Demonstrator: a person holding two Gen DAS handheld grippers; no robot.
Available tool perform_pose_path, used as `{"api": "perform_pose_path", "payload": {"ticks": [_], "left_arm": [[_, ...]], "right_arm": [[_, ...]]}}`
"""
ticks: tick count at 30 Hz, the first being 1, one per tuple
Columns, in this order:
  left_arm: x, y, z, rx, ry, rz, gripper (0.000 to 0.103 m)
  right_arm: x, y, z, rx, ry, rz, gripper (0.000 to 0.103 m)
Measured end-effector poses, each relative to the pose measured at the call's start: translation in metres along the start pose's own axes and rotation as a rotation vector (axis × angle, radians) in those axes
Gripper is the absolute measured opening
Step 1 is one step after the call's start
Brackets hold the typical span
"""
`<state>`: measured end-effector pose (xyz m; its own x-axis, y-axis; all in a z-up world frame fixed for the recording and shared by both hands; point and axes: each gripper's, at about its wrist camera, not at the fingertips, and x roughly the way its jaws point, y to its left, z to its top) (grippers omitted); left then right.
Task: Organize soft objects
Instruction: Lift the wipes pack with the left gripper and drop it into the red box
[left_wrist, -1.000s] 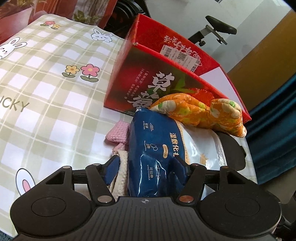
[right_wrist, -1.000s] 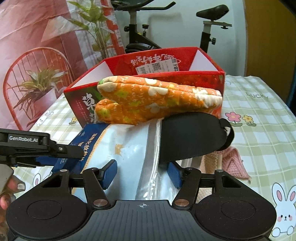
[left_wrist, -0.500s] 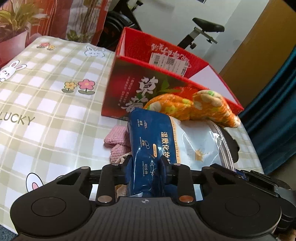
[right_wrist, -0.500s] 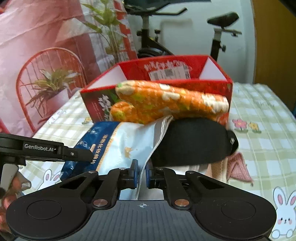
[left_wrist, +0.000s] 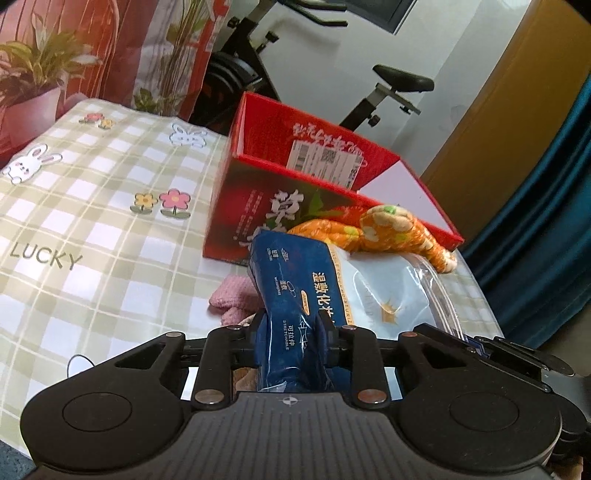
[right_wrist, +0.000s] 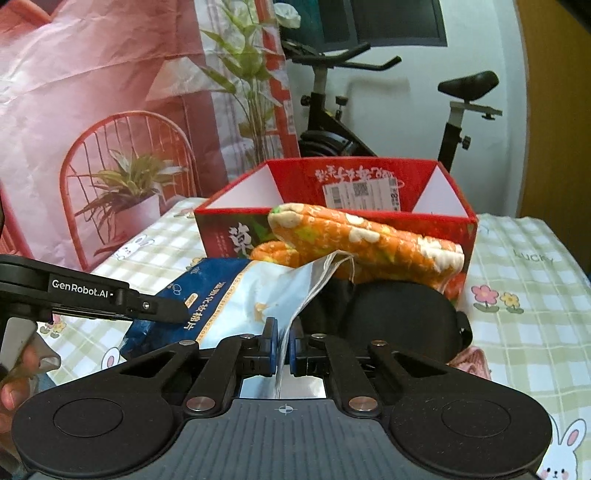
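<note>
Both claws since closed, left claw (left_wrist: 291, 338) squeezing blue-and-silver pack (left_wrist: 295, 295) (crumpled), right claw (right_wrist: 282, 345) pinching its edge.

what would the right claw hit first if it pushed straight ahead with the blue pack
Probably the orange oven mitt draped over the pack, with the red box just behind; depth is hard to judge. The right claw is pinching the pack's edge.

I see glossy plastic film on the blue-and-white cotton pad pouch (left_wrist: 317, 295), crinkled where my left gripper (left_wrist: 291, 332) pinches it. The orange floral oven mitt (right_wrist: 354, 240) looks like quilted, matt cloth. The red box (left_wrist: 280, 199) is printed cardboard with a slight sheen and a paper label. The pink knitted piece (left_wrist: 236, 299) is rough yarn. The black pouch (right_wrist: 399, 314) seems smooth and matt. The checked tablecloth (left_wrist: 92, 206) looks like smooth, wipeable vinyl. Both grippers are matt black plastic with metal pins.
</note>
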<state>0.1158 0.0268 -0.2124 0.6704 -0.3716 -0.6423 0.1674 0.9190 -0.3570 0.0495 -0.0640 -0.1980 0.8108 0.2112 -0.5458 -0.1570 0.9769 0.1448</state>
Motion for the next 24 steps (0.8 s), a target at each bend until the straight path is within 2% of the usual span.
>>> {"api": "perform_pose_path", "payload": {"ticks": [4, 7, 12, 18, 24], "left_arm": [[-0.013, -0.006, 0.003, 0.03, -0.056, -0.005, 0.028], [-0.017, -0.008, 0.004, 0.044, -0.062, -0.007, 0.028], [-0.009, 0.006, 0.0, -0.023, -0.005, -0.028, 0.028], [0.003, 0.008, -0.005, -0.021, 0.056, -0.029, 0.028], [0.013, 0.014, -0.008, -0.046, 0.101, -0.027, 0.028]], "right_arm": [[-0.006, 0.005, 0.002, -0.021, -0.021, 0.004, 0.006], [-0.01, 0.009, 0.005, -0.039, -0.034, 0.002, 0.006], [-0.007, 0.009, 0.003, -0.05, 0.007, -0.006, 0.006], [0.004, 0.003, -0.004, -0.026, 0.066, -0.021, 0.006], [0.009, 0.0, -0.006, -0.012, 0.088, -0.021, 0.006]]}}
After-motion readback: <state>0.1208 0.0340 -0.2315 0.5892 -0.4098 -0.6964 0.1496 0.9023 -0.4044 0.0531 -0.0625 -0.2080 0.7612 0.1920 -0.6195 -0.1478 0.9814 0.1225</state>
